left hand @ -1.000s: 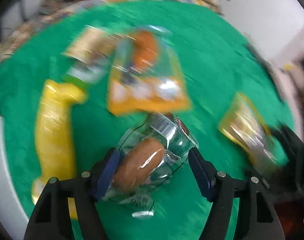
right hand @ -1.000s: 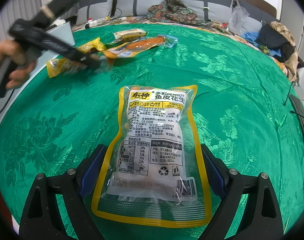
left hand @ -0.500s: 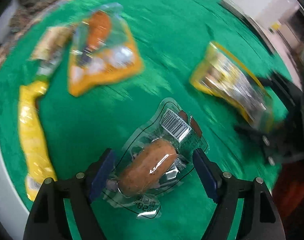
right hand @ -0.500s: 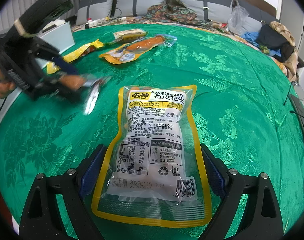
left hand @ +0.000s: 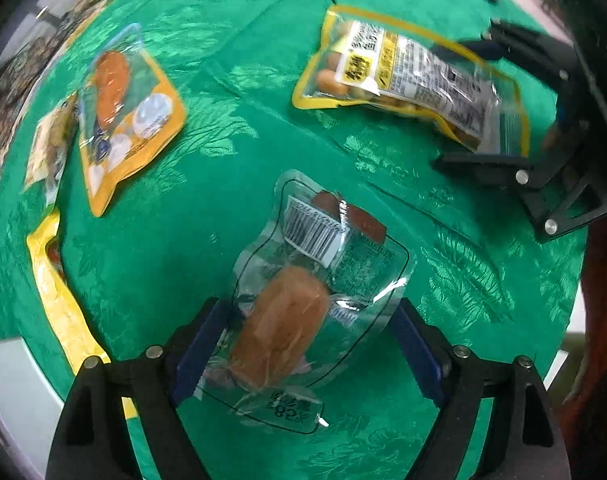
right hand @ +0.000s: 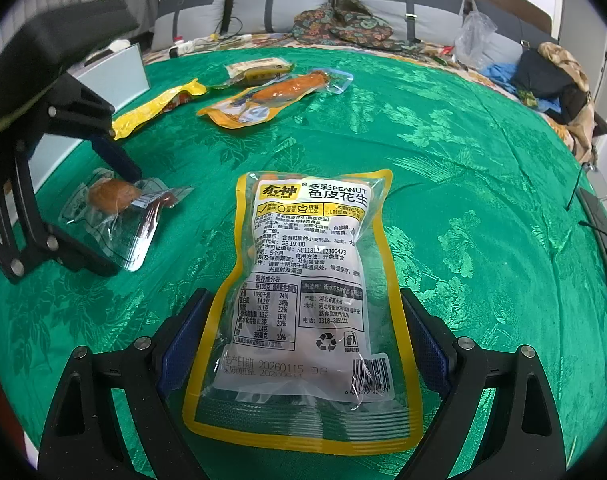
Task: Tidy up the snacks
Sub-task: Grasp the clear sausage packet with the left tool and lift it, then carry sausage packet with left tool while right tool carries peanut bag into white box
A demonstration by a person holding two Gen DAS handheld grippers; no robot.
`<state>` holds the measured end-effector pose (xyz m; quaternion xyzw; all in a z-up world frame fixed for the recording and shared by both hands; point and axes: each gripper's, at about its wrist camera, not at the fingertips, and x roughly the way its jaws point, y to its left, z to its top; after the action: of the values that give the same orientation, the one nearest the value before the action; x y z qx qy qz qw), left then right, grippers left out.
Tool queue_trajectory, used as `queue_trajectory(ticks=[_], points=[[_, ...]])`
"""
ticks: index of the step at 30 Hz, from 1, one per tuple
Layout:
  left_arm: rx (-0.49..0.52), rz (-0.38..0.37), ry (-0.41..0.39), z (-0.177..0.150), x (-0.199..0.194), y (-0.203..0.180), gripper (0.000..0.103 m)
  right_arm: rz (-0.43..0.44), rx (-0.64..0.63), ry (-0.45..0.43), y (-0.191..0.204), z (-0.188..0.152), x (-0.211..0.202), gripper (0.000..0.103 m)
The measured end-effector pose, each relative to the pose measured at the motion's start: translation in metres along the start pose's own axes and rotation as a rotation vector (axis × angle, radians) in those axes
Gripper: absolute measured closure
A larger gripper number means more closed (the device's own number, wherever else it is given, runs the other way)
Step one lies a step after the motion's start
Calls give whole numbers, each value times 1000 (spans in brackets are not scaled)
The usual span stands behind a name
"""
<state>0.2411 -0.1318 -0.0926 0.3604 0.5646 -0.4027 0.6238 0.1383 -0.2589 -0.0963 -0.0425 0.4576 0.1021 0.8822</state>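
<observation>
A clear pack with a brown sausage (left hand: pixel 279 328) sits between the fingers of my left gripper (left hand: pixel 309 308), which points down at the green cloth (left hand: pixel 231 20). Its blue pads touch the pack's sides and its jaws are closing. In the right wrist view that gripper (right hand: pixel 119 220) stands at the left, and the clear pack (right hand: pixel 115 200) is low over the cloth. My right gripper (right hand: pixel 303 300) is shut on a yellow-edged peanut bag (right hand: pixel 307 280); the bag's far end rests on the cloth. The left wrist view shows the peanut bag (left hand: pixel 407 76) and the right gripper (left hand: pixel 459 104) at the upper right.
An orange sausage pack (right hand: pixel 271 100), a long yellow pack (right hand: pixel 155 108) and a small pale pack (right hand: pixel 259 70) lie at the far left of the cloth. A pale box (right hand: pixel 115 76) stands at the left edge. Pillows and clothes (right hand: pixel 343 24) line the back.
My left gripper has carried the clear pack away from the far snacks and rolled, bringing it low beside the peanut bag. The right gripper and the bag have not moved.
</observation>
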Motion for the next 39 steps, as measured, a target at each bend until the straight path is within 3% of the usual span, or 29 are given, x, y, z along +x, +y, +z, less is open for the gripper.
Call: queue_trajectory(ticks=[1, 4, 9, 12, 17, 22, 25, 26, 29, 31, 36, 39], points=[[-35, -2, -21, -3, -3, 4, 37, 0, 0, 0, 0, 0, 0, 10], [-135, -3, -83, -14, -13, 18, 50, 0, 1, 0, 0, 0, 0, 10], [-298, 73, -155, -54, -21, 20, 53, 0, 1, 0, 0, 0, 0, 10], [-459, 56, -243, -83, -30, 18, 53, 0, 1, 0, 0, 0, 0, 10], [-605, 74, -339, -128, -52, 13, 55, 4, 7, 1, -1, 0, -1, 10], [-720, 88, -405, -153, -52, 12, 55, 133, 150, 138, -22, 16, -2, 11], [-777, 65, -457, -155, -48, 9, 56, 43, 112, 237, -14, 32, 11, 12], [-794, 53, -477, -159, -52, 8, 56, 8, 65, 252, -7, 34, 14, 15], [-845, 17, -547, -174, -67, 2, 57, 17, 74, 264, -1, 37, 10, 45], [-870, -1, -587, -183, -74, 0, 57, 73, 152, 272, -9, 35, 4, 46], [-921, -27, -690, -213, -99, -8, 58, 224, 327, 194, -22, 34, -31, 46], [-974, -61, -789, -240, -127, -11, 59, 296, 348, 139, -7, 47, -56, 45]])
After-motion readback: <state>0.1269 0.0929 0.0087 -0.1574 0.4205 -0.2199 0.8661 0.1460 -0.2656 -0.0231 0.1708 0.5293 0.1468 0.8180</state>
